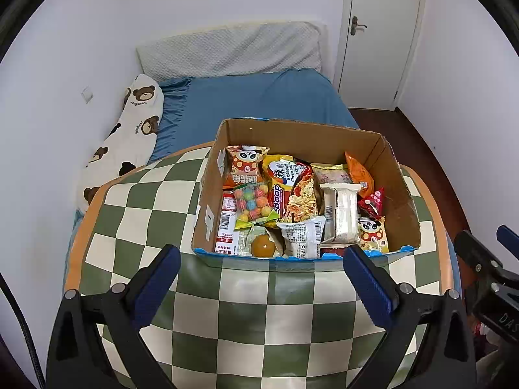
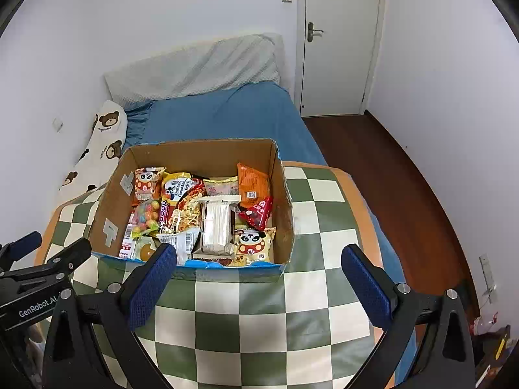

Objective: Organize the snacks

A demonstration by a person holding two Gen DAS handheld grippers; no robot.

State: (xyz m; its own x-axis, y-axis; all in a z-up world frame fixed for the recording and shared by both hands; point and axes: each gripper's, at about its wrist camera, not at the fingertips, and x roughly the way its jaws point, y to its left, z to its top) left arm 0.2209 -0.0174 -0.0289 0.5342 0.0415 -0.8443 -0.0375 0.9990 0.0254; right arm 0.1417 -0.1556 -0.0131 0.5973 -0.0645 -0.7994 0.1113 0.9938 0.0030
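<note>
While uncovered, cardboard box [image 1: 402, 191] brims — bright snack packets [image 1: 292, 201].

The left gripper [image 1: 261, 270] is held with its jaws spread wide — the two blue pads [image 1: 368, 277] stand well apart with nothing between them, tips angled forward and slightly inward. The right gripper [image 2: 258, 270] takes the same pose, its blue pads [image 2: 365, 283] wide apart and empty. The two are held side by side at about the same height — each one's black frame shows at the edge of the other's view. No hand or sleeve is visible.
</note>
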